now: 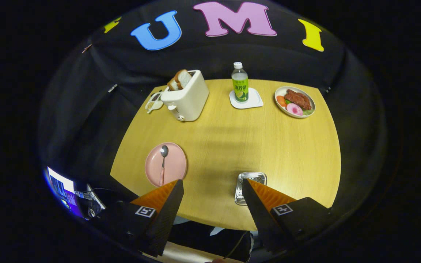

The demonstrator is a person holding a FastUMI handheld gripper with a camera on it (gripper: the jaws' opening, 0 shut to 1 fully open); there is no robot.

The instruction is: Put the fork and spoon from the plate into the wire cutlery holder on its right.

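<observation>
- Gripper (212, 190) fingers spread wide, holding nothing, high above the yellow table (269, 146).
- Spoon (163, 160) lies on the pink plate (174, 168), lower left.
- Metal cutlery holder (249, 182) sits lower centre, beside the right finger.

The table (287, 153) is evenly and brightly lit from above, its yellow top clear against very dim surroundings. Soft, broad shadow bands cross the middle of the table ahead of the gripper (212, 190), whose 2 fingers stand apart with nothing between them. The toaster (185, 95) and bottle (239, 84) cast only faint shadows. The metal holder (249, 182) shows small glints. Focus is sharp at the centre; fisheye distortion bows the table edges and stretches things outward. A screen (62, 190) glows blue-white, slightly smeared.
</observation>
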